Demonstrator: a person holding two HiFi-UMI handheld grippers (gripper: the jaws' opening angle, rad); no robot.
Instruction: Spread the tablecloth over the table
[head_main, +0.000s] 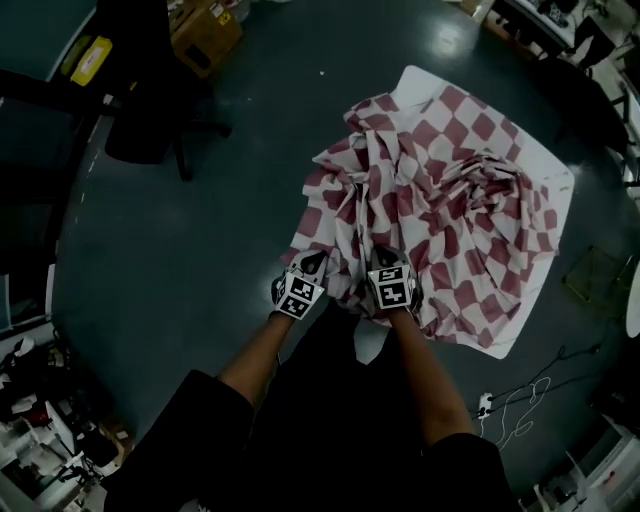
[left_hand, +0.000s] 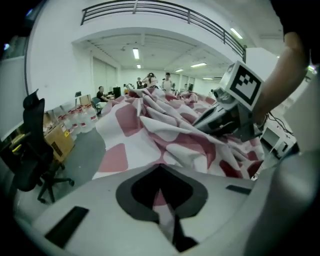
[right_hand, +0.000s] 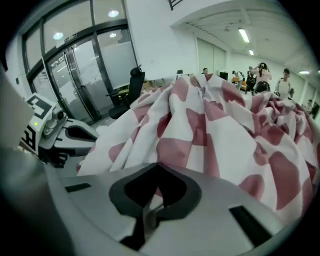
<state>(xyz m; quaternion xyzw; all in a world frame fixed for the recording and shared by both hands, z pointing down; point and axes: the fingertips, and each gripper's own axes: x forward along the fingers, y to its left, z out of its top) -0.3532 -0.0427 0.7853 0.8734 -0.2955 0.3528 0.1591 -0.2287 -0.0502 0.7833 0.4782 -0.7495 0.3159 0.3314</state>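
- Find the tablecloth (head_main: 440, 200) heaped in deep folds on the table (head_main: 555, 190), covering most of the top, with a strip along the far and right edges bare.
- Record the left gripper (head_main: 312, 265) as clamped tight on a thin pinch of the cloth's hem at the near edge.
- Record the right gripper (head_main: 385, 258) likewise closed on a fold of the same hem, just beside the left one.
- Judge the task as early: hem gathered in both grips, nothing laid flat so far.
- Flag slip risk from a sharp tug against the weight of the heap, given only a thin pinch of fabric in each pair of jaws.
- Expect a twisted, roped cloth rather than an opened one if lifted or flung with both grips this close together.
- Flag risk of dragging the whole heap off the near edge onto the floor (head_main: 180, 260) by pulling too far toward the near side.
- Note an office chair (head_main: 150, 110) well apart beyond the left corner; no hazard expected from it.
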